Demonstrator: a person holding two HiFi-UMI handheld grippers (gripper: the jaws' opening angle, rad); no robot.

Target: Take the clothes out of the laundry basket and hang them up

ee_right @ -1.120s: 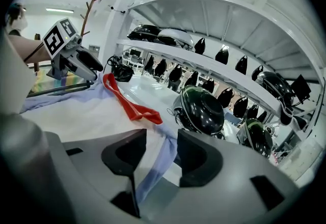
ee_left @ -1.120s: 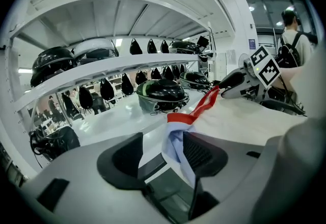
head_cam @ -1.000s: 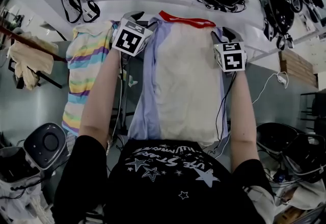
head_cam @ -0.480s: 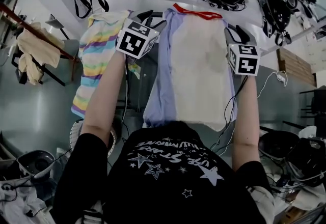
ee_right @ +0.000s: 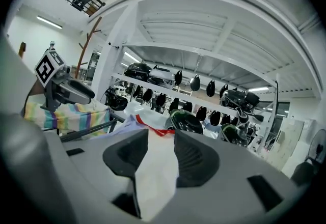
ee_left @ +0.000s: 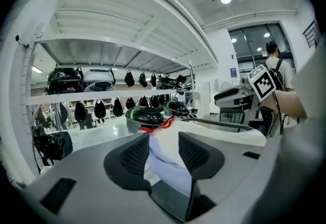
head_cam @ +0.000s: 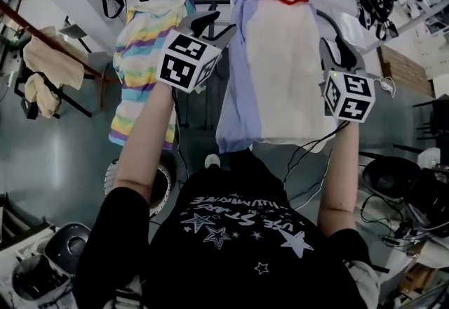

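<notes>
In the head view, the person holds a pale shirt [head_cam: 280, 69] spread high between the left gripper [head_cam: 214, 23] and the right gripper [head_cam: 335, 44], level with a dark rail [head_cam: 210, 0] where a striped garment [head_cam: 144, 69] already hangs just beside it. In the left gripper view, the left gripper [ee_left: 164, 151] has just been closing its jaws, and they pinch a fold of the shirt [ee_left: 168, 169] below its red collar [ee_left: 158, 125]. In the right gripper view, the right gripper [ee_right: 160, 154] has likewise been closing, and its jaws clamp the cream cloth [ee_right: 153, 182], with shelved helmets [ee_right: 186, 120] beyond. The step looks like carrying the shirt to the rail. To do it well, both grips should stay firm and level so the shoulders stay spread. The shirt should settle clear of the striped garment.
</notes>
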